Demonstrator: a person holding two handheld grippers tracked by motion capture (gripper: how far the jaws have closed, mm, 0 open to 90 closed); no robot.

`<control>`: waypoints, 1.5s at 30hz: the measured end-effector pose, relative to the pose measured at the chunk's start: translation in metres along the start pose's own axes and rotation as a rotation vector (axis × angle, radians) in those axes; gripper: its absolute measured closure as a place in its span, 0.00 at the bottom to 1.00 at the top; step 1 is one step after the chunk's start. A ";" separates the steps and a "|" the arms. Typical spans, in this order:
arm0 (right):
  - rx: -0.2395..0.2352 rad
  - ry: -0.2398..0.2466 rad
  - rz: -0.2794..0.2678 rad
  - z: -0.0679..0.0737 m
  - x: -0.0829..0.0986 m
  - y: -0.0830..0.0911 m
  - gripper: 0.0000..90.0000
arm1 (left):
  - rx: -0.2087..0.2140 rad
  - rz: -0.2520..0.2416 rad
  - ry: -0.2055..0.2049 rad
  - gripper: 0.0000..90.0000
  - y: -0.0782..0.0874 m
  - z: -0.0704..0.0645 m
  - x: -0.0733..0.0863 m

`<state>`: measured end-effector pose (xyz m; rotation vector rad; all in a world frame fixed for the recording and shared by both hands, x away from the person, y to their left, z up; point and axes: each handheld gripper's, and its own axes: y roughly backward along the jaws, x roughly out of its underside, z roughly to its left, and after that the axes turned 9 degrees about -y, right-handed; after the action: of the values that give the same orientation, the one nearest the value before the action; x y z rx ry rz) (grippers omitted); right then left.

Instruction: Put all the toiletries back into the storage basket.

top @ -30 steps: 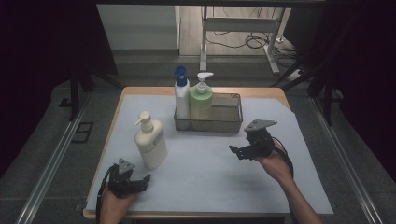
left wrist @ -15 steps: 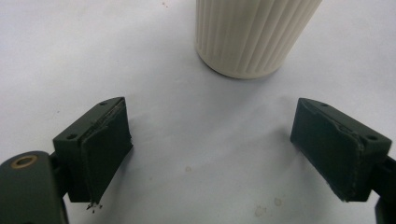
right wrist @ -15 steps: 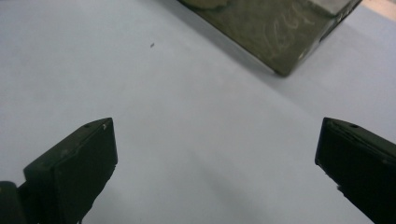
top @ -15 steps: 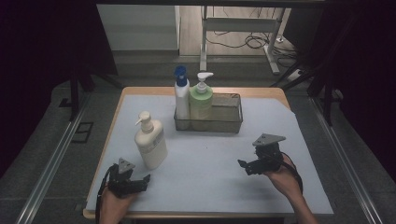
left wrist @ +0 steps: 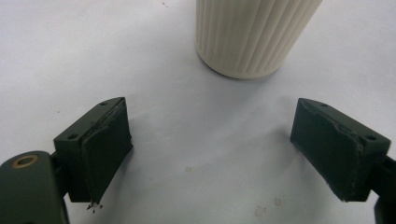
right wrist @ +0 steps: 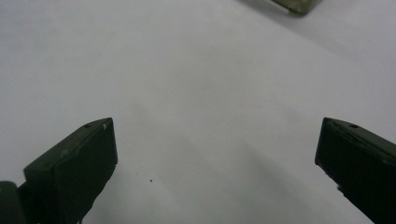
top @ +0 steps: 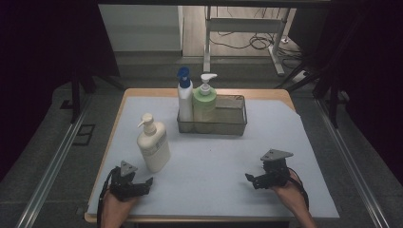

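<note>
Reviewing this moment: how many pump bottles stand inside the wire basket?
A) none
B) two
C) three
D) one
B: the blue-capped bottle and the green bottle stand inside the wire basket, while the cream bottle stands outside it on the mat, ahead of the open left gripper.

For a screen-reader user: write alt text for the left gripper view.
A ribbed cream bottle stands upright on the pale table cover, just ahead of the left gripper, whose two black jaws are spread wide and hold nothing. The bottle's base lies beyond the gap between the jaws, slightly to its right.
</note>
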<state>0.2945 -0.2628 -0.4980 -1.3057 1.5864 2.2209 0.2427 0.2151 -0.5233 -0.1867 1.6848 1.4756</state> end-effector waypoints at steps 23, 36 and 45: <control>-0.010 -0.033 0.010 -0.005 0.019 -0.016 0.00 | 0.012 -0.023 0.039 0.45 0.010 0.019 -0.002; -0.009 -0.034 0.010 -0.005 0.019 -0.016 0.00 | 0.028 0.004 0.023 0.84 0.003 0.036 -0.023; -0.010 -0.034 0.010 -0.005 0.019 -0.016 0.00 | 0.053 0.002 -0.007 0.99 -0.013 0.039 -0.035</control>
<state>0.2940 -0.2668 -0.5228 -1.2583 1.5756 2.2468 0.2915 0.2307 -0.5068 -0.1513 1.7168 1.4302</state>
